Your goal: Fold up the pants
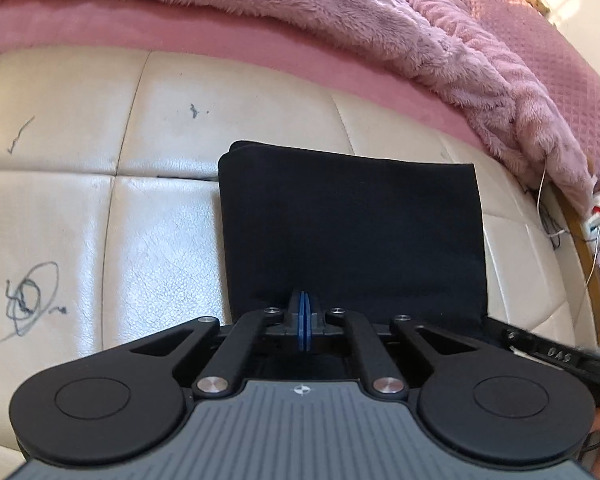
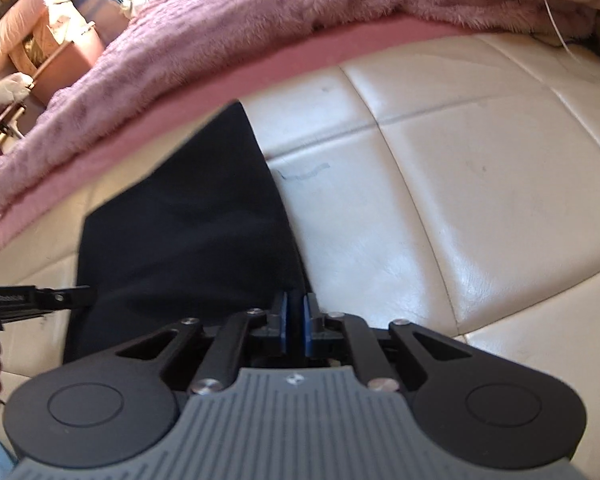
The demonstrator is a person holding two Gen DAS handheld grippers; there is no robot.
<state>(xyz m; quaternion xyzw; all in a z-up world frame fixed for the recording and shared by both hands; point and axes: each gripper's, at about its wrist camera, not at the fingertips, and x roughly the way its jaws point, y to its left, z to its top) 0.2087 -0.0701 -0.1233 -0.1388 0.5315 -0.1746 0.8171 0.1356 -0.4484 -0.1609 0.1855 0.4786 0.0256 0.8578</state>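
The black fabric pants [image 1: 350,232], folded into a flat rectangle, lie on the cream quilted leather bench [image 1: 80,208] below the pink fleece blanket [image 1: 340,28]; with the left claw [image 1: 304,320] and right claw [image 2: 294,320] each pinching its near edge, uneven lifting could skew the fold.

Cream tufted leather surface [image 1: 80,208], stitched into square panels, pen scribbles [image 1: 30,300] on it. Behind it a pink padded edge [image 1: 180,36], fluffy mauve blanket [image 1: 340,4] heaped on top. Pink quilted cover [image 1: 540,32] further back. Bright daylight, strong glare on the leather. Cluttered pink furniture [image 2: 60,40] in the far corner, blurry.
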